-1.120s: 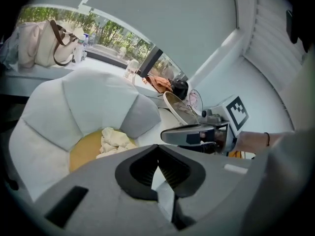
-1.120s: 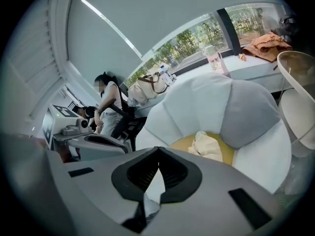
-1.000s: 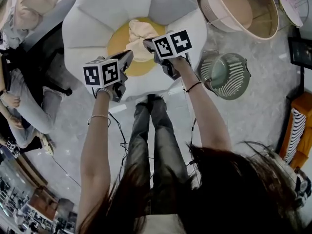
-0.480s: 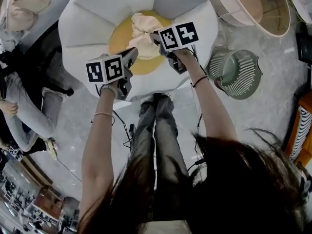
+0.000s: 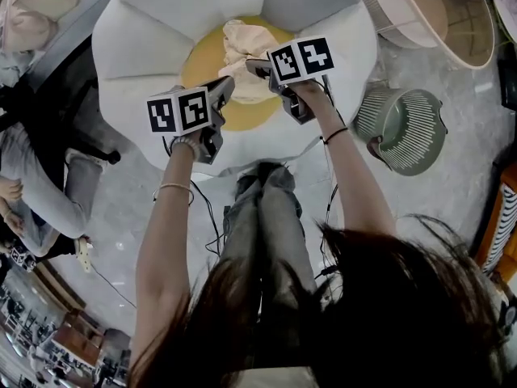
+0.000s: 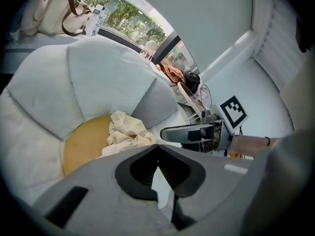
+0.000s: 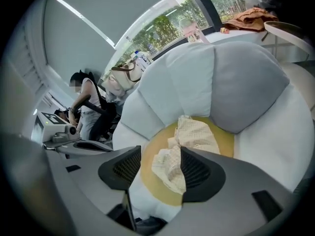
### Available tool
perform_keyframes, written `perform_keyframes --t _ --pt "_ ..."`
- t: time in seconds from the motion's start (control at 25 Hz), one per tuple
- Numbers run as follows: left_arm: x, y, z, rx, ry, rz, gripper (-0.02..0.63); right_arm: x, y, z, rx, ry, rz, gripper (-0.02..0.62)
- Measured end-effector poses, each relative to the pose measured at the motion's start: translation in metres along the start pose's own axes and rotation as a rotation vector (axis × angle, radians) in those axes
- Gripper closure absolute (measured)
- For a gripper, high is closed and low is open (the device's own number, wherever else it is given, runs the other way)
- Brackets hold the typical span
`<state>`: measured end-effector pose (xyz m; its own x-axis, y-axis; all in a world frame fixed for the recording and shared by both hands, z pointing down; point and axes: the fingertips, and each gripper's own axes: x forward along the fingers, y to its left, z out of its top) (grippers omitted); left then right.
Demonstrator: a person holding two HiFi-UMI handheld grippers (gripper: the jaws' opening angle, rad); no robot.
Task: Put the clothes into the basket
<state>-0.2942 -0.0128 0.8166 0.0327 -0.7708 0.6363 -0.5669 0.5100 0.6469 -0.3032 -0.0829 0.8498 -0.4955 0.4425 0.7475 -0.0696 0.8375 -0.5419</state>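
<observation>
A crumpled cream cloth (image 5: 242, 40) lies on the yellow centre of a flower-shaped white and grey cushion seat (image 5: 153, 23). My right gripper (image 5: 252, 65) hangs just over the cloth's near edge. Its jaws have just been opening and stand open, and in the right gripper view (image 7: 160, 165) the cloth (image 7: 189, 136) shows through the gap, untouched by the pads. My left gripper (image 5: 226, 86) is shut and empty, a little to the left over the yellow centre. In the left gripper view (image 6: 157, 147) the cloth (image 6: 125, 131) lies ahead.
A green slatted basket (image 5: 408, 128) stands on the floor right of the seat, and a large beige basket (image 5: 432, 14) behind it. A seated person (image 5: 40, 176) is at the left, with a bag (image 5: 32, 18) behind. My own legs (image 5: 262, 217) stand before the seat.
Both grippers have sunk toward the seat and sit closer to the cloth. The cloth has not moved.
</observation>
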Motion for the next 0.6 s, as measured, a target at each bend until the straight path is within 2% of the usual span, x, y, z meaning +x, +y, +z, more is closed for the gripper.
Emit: perform_keyframes --t 0.12,0.28,0.6 --pt "0.008 0.011 -0.005 0.005 -0.002 0.009 0.595 0.01 -0.014 -0.007 -0.006 0.006 -0.028 0.366" --pt "0.016 0.031 -0.005 0.001 -0.035 0.059 0.595 0.024 -0.029 -0.014 -0.023 0.033 -0.041 0.362" --pt "0.038 0.05 -0.013 -0.014 -0.049 0.07 0.595 0.049 -0.056 -0.03 -0.062 0.077 -0.065 0.357"
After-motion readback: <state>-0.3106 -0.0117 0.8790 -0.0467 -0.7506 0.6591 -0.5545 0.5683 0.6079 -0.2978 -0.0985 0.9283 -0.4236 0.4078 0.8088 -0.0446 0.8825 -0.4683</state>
